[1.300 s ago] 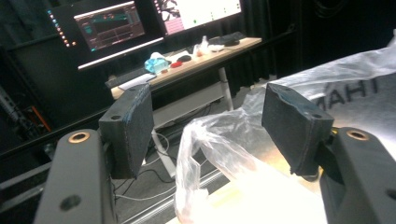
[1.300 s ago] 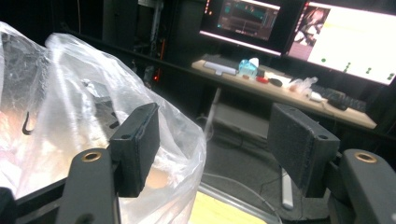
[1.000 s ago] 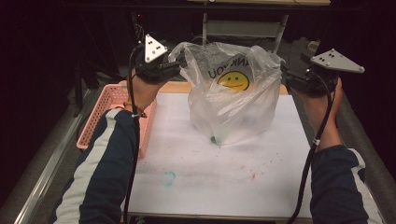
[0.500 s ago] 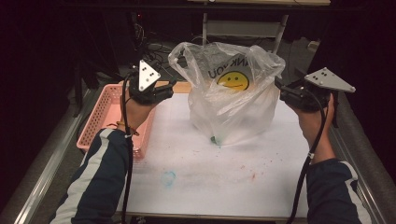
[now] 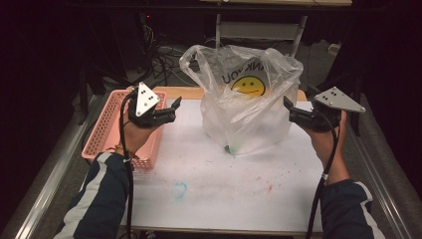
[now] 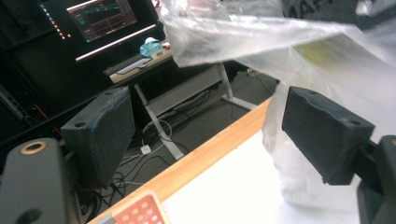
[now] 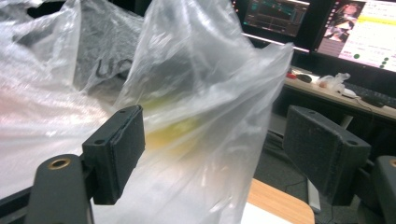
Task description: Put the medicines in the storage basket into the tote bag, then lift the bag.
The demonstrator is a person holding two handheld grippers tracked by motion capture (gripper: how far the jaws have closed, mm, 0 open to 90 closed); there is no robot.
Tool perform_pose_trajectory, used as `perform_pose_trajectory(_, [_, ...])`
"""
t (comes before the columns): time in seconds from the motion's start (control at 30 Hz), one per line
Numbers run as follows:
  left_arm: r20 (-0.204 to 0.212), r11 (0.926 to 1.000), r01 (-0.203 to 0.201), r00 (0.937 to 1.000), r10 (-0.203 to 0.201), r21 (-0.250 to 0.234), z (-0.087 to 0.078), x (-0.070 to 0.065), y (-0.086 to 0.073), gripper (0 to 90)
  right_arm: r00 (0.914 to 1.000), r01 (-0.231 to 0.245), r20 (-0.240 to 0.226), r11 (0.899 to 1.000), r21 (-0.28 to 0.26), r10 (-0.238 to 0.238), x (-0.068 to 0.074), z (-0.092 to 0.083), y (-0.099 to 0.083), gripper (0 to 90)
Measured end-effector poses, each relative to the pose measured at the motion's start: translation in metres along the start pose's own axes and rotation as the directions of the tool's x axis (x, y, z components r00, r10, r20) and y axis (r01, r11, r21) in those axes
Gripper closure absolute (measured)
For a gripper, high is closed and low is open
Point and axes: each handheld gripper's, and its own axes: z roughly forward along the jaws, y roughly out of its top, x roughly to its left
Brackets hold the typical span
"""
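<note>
A clear plastic bag point(image 5: 244, 112) with a yellow smiley face stands upright on the white table top point(image 5: 224, 194), its mouth loose and open. Something small and green point(image 5: 228, 148) lies at its bottom. My left gripper point(image 5: 172, 108) hovers a short way left of the bag, open and holding nothing. In the left gripper view the bag point(image 6: 336, 60) hangs ahead and to the right of the open left gripper point(image 6: 205, 126). My right gripper point(image 5: 287, 108) sits close to the bag's right side, open. In the right gripper view, bag film point(image 7: 196, 93) lies just beyond the right gripper point(image 7: 215, 149), not pinched.
A pink slatted basket point(image 5: 104, 132) sits at the table's left edge, under my left wrist. A wooden strip point(image 5: 184, 92) borders the table's far side. A blue smear point(image 5: 179, 189) and reddish specks mark the near part of the white surface. Monitors and desks stand behind.
Both grippers have come down and outward from the bag's top edges, towards the person. The bag now stands on its own.
</note>
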Motion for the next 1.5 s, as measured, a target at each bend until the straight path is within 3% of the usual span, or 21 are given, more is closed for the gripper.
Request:
perform_pose_trajectory(0.17, [0.000, 0.9999, -0.012, 0.9999, 0.012, 0.010, -0.007, -0.003, -0.012, 16.6, 0.9997, -0.021, -0.011, 1.000, 0.020, 0.022, 0.006, 0.001, -0.008, 19.3])
perform_pose_trajectory(0.3, [0.020, 0.9998, -0.005, 0.9998, 0.004, 0.018, -0.013, -0.005, -0.022, 16.7, 0.9998, 0.001, -0.018, 1.000, 0.016, -0.001, 0.012, -0.001, -0.014, 19.3])
perform_pose_trajectory(0.63, [0.061, 0.9965, -0.043, 0.9974, 0.038, 0.072, -0.030, -0.016, -0.044, 16.6, 0.9976, 0.032, -0.063, 0.999, 0.037, -0.030, 0.026, -0.013, -0.032, 18.9])
perform_pose_trajectory(0.8, [0.057, 0.9951, -0.061, 0.9967, 0.057, 0.078, -0.038, -0.020, -0.051, 16.6, 0.9965, 0.037, -0.077, 0.998, 0.048, -0.033, 0.031, -0.019, -0.041, 18.8])
perform_pose_trajectory(0.93, [0.058, 0.9951, -0.059, 0.9969, 0.054, 0.080, -0.045, -0.021, -0.059, 16.6, 0.9965, 0.030, -0.080, 0.998, 0.053, -0.026, 0.032, -0.025, -0.045, 18.8])
perform_pose_trajectory(1.2, [0.084, 0.9938, -0.055, 0.9954, 0.047, 0.097, -0.058, -0.025, -0.073, 16.6, 0.9928, 0.080, -0.095, 0.994, 0.072, -0.073, 0.040, -0.037, -0.058, 18.8])
perform_pose_trajectory(1.37, [0.096, 0.9901, -0.078, 0.9932, 0.067, 0.117, -0.064, -0.030, -0.081, 16.6, 0.9892, 0.101, -0.115, 0.992, 0.080, -0.092, 0.046, -0.044, -0.068, 18.7])
perform_pose_trajectory(1.5, [0.112, 0.9861, -0.090, 0.9909, 0.075, 0.140, -0.068, -0.034, -0.088, 16.6, 0.9881, 0.092, -0.131, 0.992, 0.081, -0.081, 0.049, -0.051, -0.075, 18.7])
